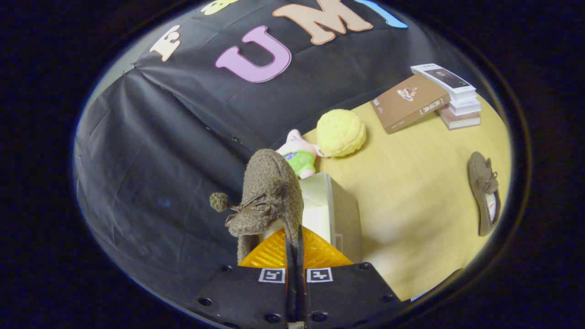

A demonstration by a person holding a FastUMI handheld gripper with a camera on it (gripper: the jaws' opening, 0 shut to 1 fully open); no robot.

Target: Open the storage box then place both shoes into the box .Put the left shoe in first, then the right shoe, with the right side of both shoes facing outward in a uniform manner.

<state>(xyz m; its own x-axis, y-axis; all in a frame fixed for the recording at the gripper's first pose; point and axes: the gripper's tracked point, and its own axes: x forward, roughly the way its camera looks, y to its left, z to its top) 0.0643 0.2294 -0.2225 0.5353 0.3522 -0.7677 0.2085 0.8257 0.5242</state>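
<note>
The gripper (295, 249) has its jaws almost together, pinching the thin collar of a brown fleecy slipper with a bow and pompom (269, 196). Gripped by its edge like this, the shoe hangs toe away from the camera, probably so that it can be lowered into the box. Just under and beyond it stands the pale plastic storage box (336, 210), on the yellowish wooden table (411, 205).

The matching brown slipper (485, 192) lies well apart, to the right, waiting for its turn. Farther off are a small plush doll in green (299, 155), a yellow bumpy ball (341, 132), and a stack of books (450, 93); their cover writing is too small to read.
</note>
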